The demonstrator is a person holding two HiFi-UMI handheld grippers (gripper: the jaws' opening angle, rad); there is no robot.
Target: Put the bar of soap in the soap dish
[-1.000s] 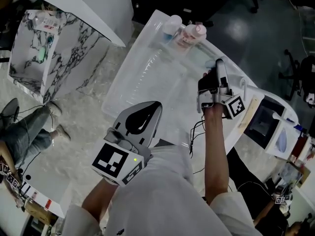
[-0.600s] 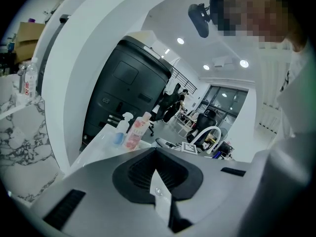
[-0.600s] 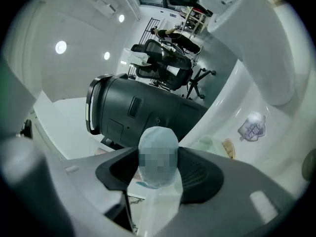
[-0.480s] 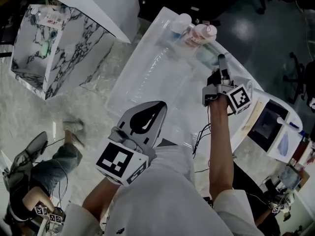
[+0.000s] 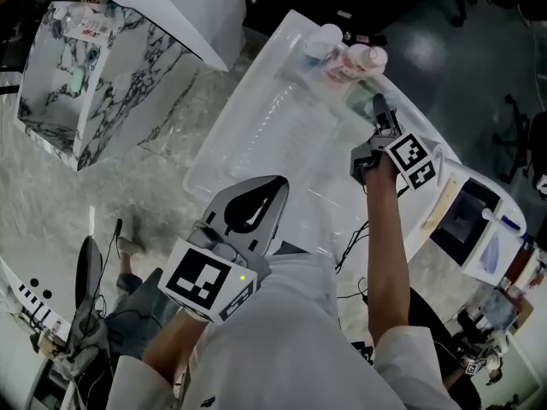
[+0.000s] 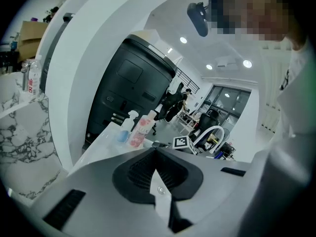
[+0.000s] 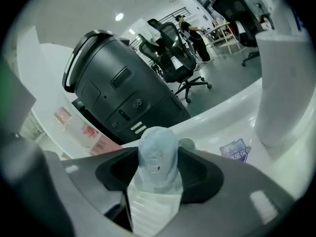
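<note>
Right gripper view shows the soap (image 7: 158, 154), a matte, pale blue-grey rounded bar, standing upright and clamped in the right gripper (image 5: 379, 114) against a ribbed white pad (image 7: 154, 209). It hangs over the glossy white curved counter (image 7: 232, 120), near a pink bottle (image 5: 365, 59). The left gripper (image 6: 155, 154) has its jaws pressed together, holding nothing.

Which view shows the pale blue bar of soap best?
The right gripper view: the pale blue bar of soap sits central, clamped by the right gripper. In the head view it is too small to discern; the left gripper view lacks it.
</note>
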